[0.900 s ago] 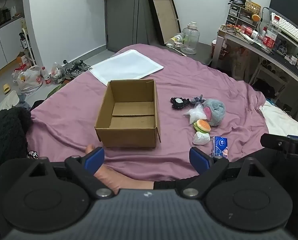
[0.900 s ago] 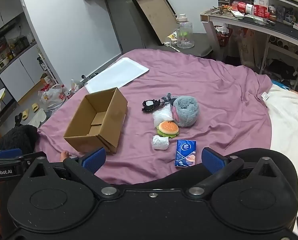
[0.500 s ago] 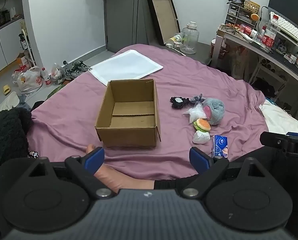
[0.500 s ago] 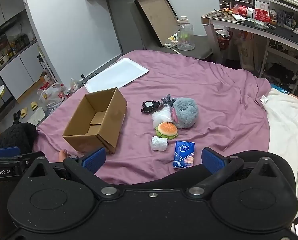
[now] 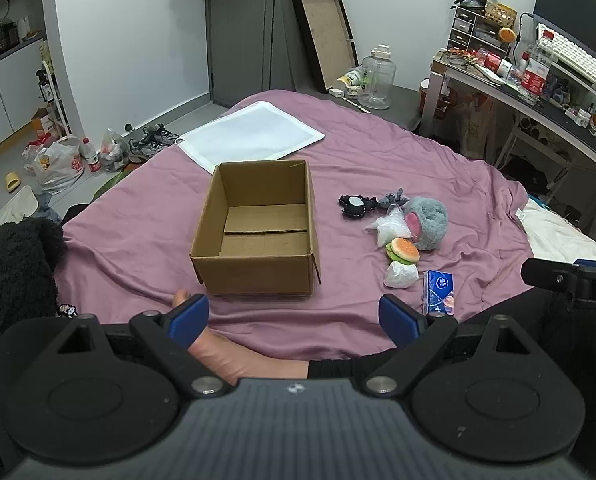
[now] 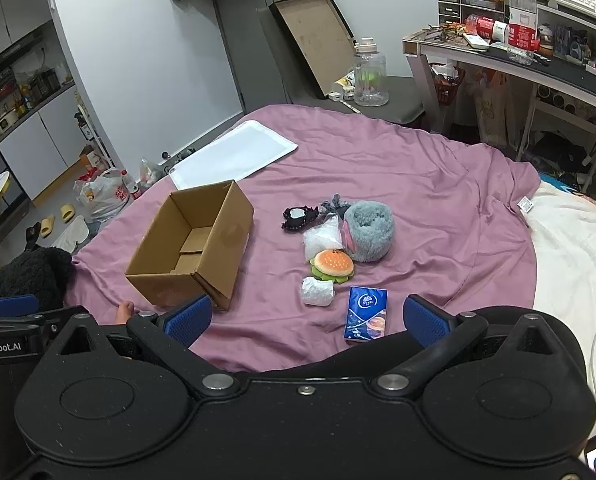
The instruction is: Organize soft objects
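Observation:
An open, empty cardboard box (image 5: 258, 228) (image 6: 194, 248) sits on the purple bedsheet (image 5: 377, 152). To its right lies a cluster: a grey fluffy plush (image 5: 427, 222) (image 6: 367, 230), a burger toy (image 5: 403, 249) (image 6: 333, 265), a clear plastic bag (image 6: 321, 236), a white wad (image 5: 399, 275) (image 6: 317, 291), a blue tissue pack (image 5: 438, 292) (image 6: 365, 314) and a black-and-white item (image 5: 353, 205) (image 6: 298, 216). My left gripper (image 5: 294, 320) is open, held low in front of the box. My right gripper (image 6: 305, 318) is open, just short of the tissue pack. Neither holds anything.
A white flat pad (image 5: 254, 136) lies behind the box. A person's bare foot (image 5: 218, 352) rests under the left gripper. A dark fuzzy garment (image 5: 10, 272) lies at left. A cluttered desk (image 6: 537, 68) stands at right; bags and shoes (image 5: 58, 160) litter the floor.
Both views have shifted very slightly; the objects on the bed have not moved and both grippers stay open.

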The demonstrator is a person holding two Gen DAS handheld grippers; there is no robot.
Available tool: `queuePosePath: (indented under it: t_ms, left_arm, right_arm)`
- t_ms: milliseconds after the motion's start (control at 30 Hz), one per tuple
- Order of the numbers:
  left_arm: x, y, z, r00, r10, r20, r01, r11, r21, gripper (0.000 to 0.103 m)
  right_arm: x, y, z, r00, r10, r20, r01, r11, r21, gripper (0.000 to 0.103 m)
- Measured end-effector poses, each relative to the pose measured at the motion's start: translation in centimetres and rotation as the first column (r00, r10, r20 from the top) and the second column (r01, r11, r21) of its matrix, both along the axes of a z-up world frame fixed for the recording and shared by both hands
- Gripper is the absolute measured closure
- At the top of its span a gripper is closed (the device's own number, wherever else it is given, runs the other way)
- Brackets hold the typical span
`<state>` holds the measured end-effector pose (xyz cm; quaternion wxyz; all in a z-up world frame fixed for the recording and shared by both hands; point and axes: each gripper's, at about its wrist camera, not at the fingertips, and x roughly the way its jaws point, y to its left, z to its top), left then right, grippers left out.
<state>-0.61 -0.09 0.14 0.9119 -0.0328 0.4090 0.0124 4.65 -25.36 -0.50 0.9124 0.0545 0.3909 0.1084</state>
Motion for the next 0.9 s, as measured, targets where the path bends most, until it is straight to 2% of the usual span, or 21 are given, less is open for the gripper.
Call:
queuePosePath:
  t_ms: [900]
  left_arm:
    - [-0.08, -0.14, 0.12, 1.0, -0.008, -0.001, 0.008, 1.0, -0.004, 0.012]
  right_arm:
    - [-0.47, 0.46, 0.23, 1.0, 0.002, 0.021, -0.001, 1.0, -0.025, 0.0]
